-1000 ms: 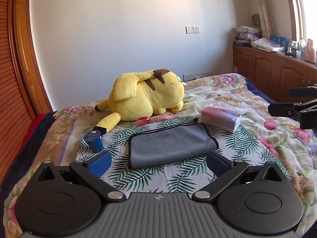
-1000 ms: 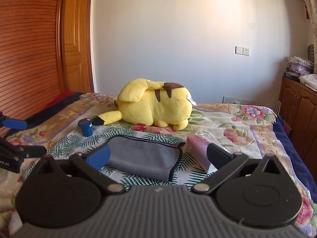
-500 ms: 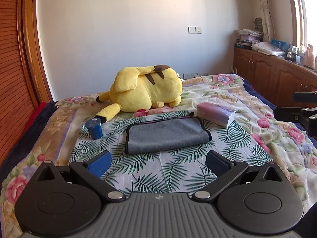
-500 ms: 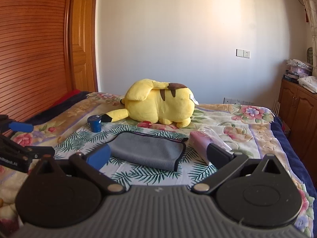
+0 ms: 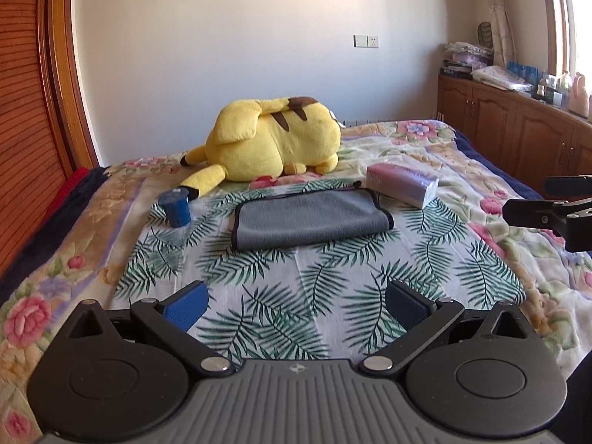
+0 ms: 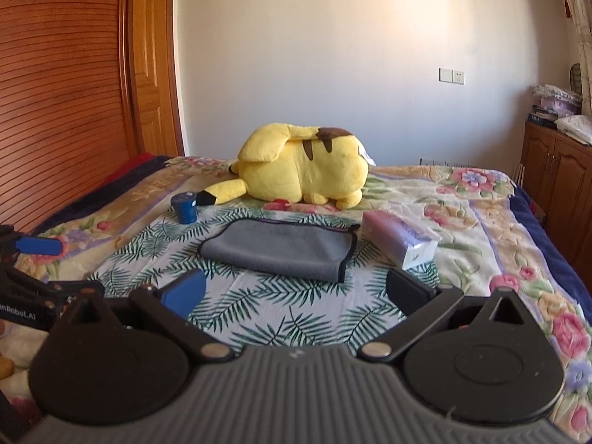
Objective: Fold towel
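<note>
A grey towel [image 5: 310,220] with a dark hem lies folded flat on the leaf-print part of the bedspread; it also shows in the right wrist view [image 6: 281,248]. My left gripper [image 5: 296,305] is open and empty, held above the bed well short of the towel. My right gripper [image 6: 296,290] is open and empty, also short of the towel, near its front edge. The right gripper's fingers [image 5: 532,212] show at the right edge of the left wrist view. The left gripper's fingers [image 6: 37,246] show at the left edge of the right wrist view.
A yellow plush toy [image 5: 273,138] lies behind the towel. A blue cup [image 5: 175,207] stands to the towel's left. A pink tissue pack [image 5: 401,185] lies to its right. A wooden cabinet [image 5: 518,125] runs along the right wall, a wooden wardrobe [image 6: 63,85] along the left.
Both grippers have pulled back and away from the towel, which now looks smaller and farther. Both stay open and empty. The towel has not moved.
</note>
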Demonstrator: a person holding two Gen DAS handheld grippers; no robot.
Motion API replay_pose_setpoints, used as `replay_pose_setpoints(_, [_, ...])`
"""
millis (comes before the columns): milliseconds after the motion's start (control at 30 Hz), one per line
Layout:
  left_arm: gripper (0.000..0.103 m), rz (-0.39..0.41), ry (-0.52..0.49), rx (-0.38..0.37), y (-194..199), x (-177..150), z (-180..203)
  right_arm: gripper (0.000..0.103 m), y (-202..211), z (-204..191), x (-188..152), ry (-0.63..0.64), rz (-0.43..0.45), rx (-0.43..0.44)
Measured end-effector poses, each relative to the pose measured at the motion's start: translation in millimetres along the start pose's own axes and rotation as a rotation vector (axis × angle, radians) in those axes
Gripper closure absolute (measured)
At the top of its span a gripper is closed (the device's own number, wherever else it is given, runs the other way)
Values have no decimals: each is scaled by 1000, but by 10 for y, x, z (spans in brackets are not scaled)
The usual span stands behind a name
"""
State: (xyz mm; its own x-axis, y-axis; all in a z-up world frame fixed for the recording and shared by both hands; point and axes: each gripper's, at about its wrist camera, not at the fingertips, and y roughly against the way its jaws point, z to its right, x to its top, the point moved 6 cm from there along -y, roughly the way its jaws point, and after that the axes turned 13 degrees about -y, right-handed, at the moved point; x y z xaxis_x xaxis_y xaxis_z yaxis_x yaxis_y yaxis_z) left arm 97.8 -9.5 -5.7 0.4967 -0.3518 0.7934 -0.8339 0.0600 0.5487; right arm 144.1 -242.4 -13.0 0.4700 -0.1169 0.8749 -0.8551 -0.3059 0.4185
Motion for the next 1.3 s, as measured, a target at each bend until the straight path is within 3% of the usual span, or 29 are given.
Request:
replay_pose_setpoints(733, [16,-40,67,-1,-145,-527,253,0,-116,-40,-532,-54,-66,6])
replay_pose_setpoints(1033, [16,-37,96,14,-241,-624,179,0,-178,17,-632,-59,-68,-19])
replay_pose_setpoints(1300, [16,16,108,72,-144,-541,54,0,-157,35,-623,-65,-39,-28])
